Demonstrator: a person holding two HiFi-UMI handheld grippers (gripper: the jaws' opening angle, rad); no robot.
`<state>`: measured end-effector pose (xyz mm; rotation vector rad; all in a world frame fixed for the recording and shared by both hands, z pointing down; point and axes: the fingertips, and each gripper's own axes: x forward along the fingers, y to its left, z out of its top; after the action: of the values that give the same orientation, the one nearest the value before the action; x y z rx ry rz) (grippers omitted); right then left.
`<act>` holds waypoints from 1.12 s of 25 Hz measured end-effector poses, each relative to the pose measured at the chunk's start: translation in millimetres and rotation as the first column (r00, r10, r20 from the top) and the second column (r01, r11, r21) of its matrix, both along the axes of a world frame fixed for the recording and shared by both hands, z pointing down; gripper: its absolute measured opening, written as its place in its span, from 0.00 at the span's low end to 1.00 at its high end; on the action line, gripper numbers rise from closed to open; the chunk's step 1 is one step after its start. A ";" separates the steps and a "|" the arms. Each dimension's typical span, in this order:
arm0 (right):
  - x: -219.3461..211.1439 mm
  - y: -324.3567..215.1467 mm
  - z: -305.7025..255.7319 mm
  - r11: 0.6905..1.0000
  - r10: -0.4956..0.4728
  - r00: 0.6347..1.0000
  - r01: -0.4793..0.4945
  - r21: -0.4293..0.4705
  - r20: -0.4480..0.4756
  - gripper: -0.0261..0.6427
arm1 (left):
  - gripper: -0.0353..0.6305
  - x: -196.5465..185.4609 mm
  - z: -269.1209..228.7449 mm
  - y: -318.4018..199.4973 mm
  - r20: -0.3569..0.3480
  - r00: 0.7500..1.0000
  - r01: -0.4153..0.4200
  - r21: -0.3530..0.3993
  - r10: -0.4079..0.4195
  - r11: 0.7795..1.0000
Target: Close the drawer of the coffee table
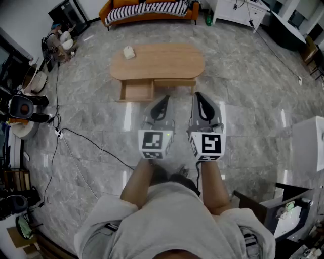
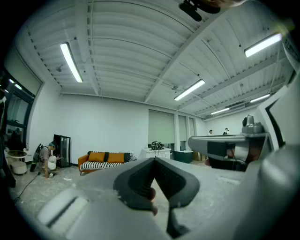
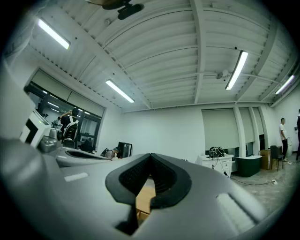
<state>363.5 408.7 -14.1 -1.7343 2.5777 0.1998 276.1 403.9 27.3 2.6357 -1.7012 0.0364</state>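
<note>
Pointing level and side by side ahead of the person, the left gripper (image 1: pixel 164 100) and the right gripper (image 1: pixel 199 97) each have their jaws pressed together with nothing between them. A bare forearm (image 1: pixel 137 182) runs back from each marker cube to a pale grey shirt (image 1: pixel 167 222).

Just beyond the tips stands the oval wooden coffee table (image 1: pixel 167 61). Its drawer (image 1: pixel 136 91) is pulled out from the left part of the near side, open and showing its wooden bottom. The left gripper's tip is near the drawer's right corner but apart from it. Beside the open drawer, a second drawer front (image 1: pixel 175 82) sits flush under the tabletop.

A small pale box (image 1: pixel 129 51) rests on the table's far left end. Grey marble floor (image 1: pixel 253 96) surrounds the table, with a black cable (image 1: pixel 91 139) trailing across it at left. An orange sofa (image 1: pixel 150 9) with a striped cover stands against the far wall.
</note>
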 end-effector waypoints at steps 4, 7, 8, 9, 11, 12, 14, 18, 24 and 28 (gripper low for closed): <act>-16.7 -2.6 5.0 1.000 -0.021 1.000 0.021 -0.007 -0.001 0.05 | 0.08 -17.7 -0.8 -1.7 0.002 1.000 0.028 0.006 -0.028 1.000; -33.9 -3.9 8.2 0.998 -0.059 0.998 0.059 -0.012 0.002 0.05 | 0.08 -33.2 -0.1 -1.5 -0.002 0.998 0.059 0.001 -0.059 0.998; -40.3 -5.0 9.5 0.997 -0.075 0.997 0.075 -0.012 0.005 0.05 | 0.08 -38.6 0.7 -1.5 -0.002 0.997 0.071 0.000 -0.071 0.997; -46.9 -6.6 10.9 0.996 -0.090 0.996 0.090 -0.011 0.006 0.05 | 0.08 -44.2 1.7 -1.8 -0.001 0.997 0.083 -0.002 -0.083 0.997; -61.0 -11.2 14.2 0.993 -0.119 0.993 0.119 -0.010 -0.001 0.05 | 0.08 -56.5 4.3 -3.3 0.002 0.994 0.112 -0.005 -0.112 0.994; -68.8 -13.4 16.4 0.991 -0.133 0.991 0.133 -0.012 -0.008 0.05 | 0.08 -63.8 5.5 -4.1 0.003 0.992 0.128 -0.007 -0.128 0.992; -86.3 -16.9 20.0 0.986 -0.166 0.986 0.166 -0.016 -0.012 0.05 | 0.09 -81.2 7.5 -5.2 0.004 0.987 0.163 -0.012 -0.163 0.987; -122.0 -25.2 23.9 0.972 -0.234 0.972 0.234 -0.012 0.003 0.05 | 0.08 -115.2 12.1 -7.2 0.004 0.974 0.225 -0.014 -0.225 0.974; -173.1 -38.9 29.4 0.959 -0.283 0.959 0.283 -0.016 0.009 0.05 | 0.08 -166.8 17.7 -14.8 0.010 0.960 0.281 -0.015 -0.281 0.960; -201.7 -51.9 26.0 0.955 -0.298 0.955 0.298 -0.016 0.007 0.05 | 0.08 -195.0 15.1 -25.9 0.008 0.957 0.291 -0.017 -0.291 0.957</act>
<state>161.7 356.8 11.9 -1.3217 2.7989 0.1642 81.1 378.0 42.4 2.3450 -2.0596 0.0569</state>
